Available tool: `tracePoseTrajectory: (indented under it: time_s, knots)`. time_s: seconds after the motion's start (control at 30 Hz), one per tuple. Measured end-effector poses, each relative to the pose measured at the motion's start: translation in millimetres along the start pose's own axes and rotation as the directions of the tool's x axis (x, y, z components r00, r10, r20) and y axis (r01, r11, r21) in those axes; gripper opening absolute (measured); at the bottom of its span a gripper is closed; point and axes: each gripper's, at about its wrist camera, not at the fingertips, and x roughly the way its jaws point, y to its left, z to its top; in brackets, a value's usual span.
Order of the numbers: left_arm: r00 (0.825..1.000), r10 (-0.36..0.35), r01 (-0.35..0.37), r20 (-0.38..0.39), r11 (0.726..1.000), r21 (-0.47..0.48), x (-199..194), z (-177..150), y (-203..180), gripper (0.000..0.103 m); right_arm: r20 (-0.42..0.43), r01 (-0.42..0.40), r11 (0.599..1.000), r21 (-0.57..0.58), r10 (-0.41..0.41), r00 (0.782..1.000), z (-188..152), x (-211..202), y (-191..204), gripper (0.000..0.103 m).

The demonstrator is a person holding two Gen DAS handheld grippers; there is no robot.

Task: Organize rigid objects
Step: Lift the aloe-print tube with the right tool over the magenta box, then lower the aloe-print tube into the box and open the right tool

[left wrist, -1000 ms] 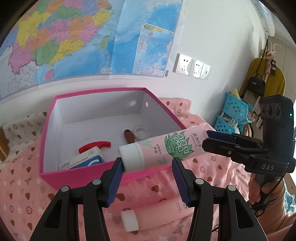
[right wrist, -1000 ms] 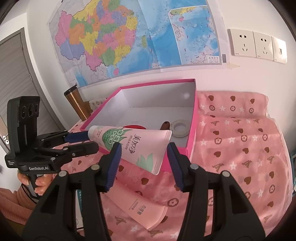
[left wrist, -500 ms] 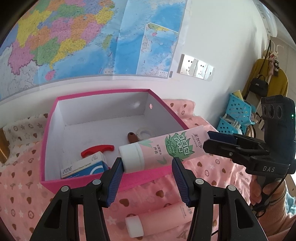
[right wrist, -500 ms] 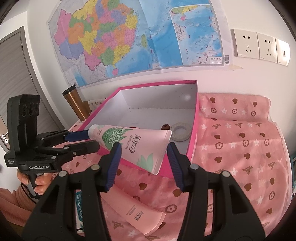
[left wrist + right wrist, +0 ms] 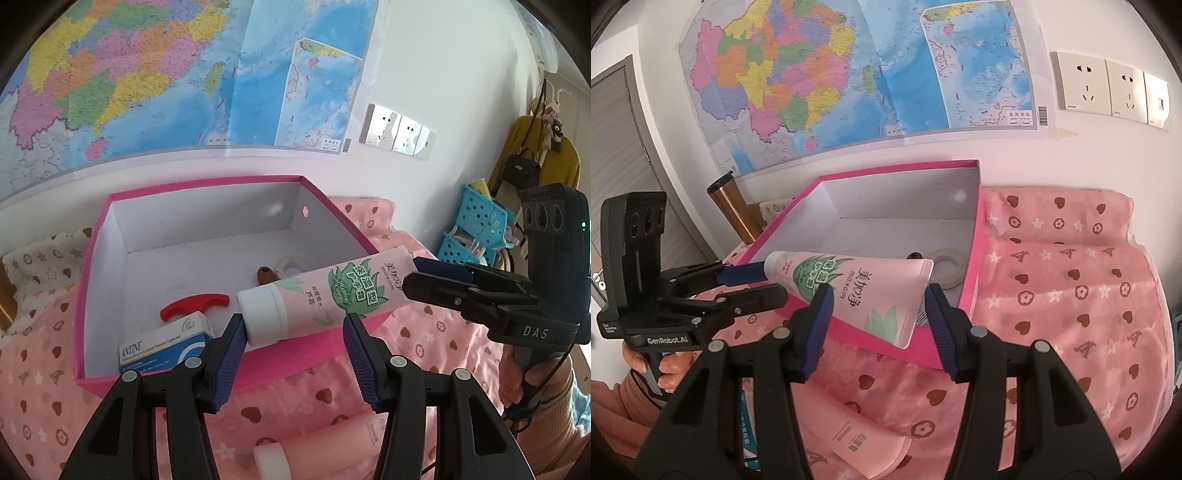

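**Left wrist view.** The left gripper (image 5: 291, 328) has its jaws spread wider than the white cap of the pink tube (image 5: 332, 291). The cap rests against the left pad and the tube's lower edge meets the right pad, so a firm clamp cannot be confirmed. The tube is printed "maxam" beside Chinese characters and a green leaf design. It runs from between the jaws out to the right, where the right gripper (image 5: 410, 277), marked "DAS", closes on its flat end. Just beyond the jaw tips stands the pink box (image 5: 96, 258). Inside it, ahead and left of the jaws, lie a blue-and-white carton (image 5: 166, 347) lettered "ANTINE" and a red T-shaped piece (image 5: 195, 304). Farther ahead lie a brown item (image 5: 266, 275) and a tape roll (image 5: 293, 264). Below the jaws a second pink tube (image 5: 332, 446) lies on the heart-print cloth (image 5: 37, 387).

**Right wrist view.** The right gripper (image 5: 879, 299) pinches the tube (image 5: 860, 291) across its flat end, both pads touching its edges, with the tube in the air over the box's near wall (image 5: 886, 343). To the left of the jaws the left gripper (image 5: 772, 282), marked "GenRobot.AI", flanks the cap end. The tape roll (image 5: 947, 264) lies in the box ahead and right of the jaws. The second tube (image 5: 871, 439), with unreadable print, lies beneath the jaws.
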Motion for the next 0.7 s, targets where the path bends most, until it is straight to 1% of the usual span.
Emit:
tracePoseTrajectory:
  time_s: [0.7]
  knots:
    - [0.999,0.012,-0.013,-0.035,1.0,-0.028,19,6,9,0.054,-0.04,0.018,1.0,-0.002,-0.018,0.999,9,20,-8,0.054]
